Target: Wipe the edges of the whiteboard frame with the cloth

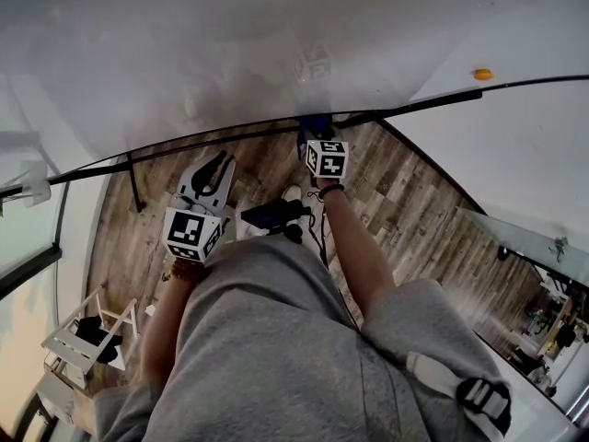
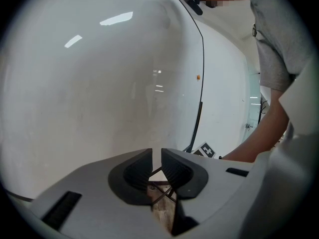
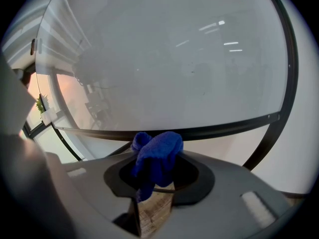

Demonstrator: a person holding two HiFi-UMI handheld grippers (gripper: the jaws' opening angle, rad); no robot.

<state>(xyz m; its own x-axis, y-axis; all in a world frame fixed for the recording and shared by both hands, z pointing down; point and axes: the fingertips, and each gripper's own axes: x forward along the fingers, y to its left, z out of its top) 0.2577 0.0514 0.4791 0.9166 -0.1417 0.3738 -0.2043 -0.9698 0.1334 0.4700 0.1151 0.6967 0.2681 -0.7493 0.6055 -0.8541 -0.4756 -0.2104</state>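
The whiteboard [image 1: 276, 44] fills the top of the head view, and its black bottom frame edge [image 1: 230, 134] curves across below it. My right gripper [image 1: 316, 136] is shut on a bunched blue cloth [image 1: 316, 123], which touches that edge. In the right gripper view the blue cloth [image 3: 157, 156] bulges out of my right gripper [image 3: 154, 172] just under the frame edge [image 3: 224, 127]. My left gripper [image 1: 213, 168] hangs lower and to the left, off the board. The left gripper [image 2: 156, 166] is shut and holds nothing, and the board's side frame [image 2: 202, 59] runs beyond it.
A small orange magnet [image 1: 482, 74] sticks to the wall right of the board. A black stand leg [image 1: 134, 182] drops to the wood floor, and a dark stand foot [image 1: 271, 215] lies near my shoes. A white rack [image 1: 83, 334] stands at lower left. A glass partition [image 1: 525, 238] is on the right.
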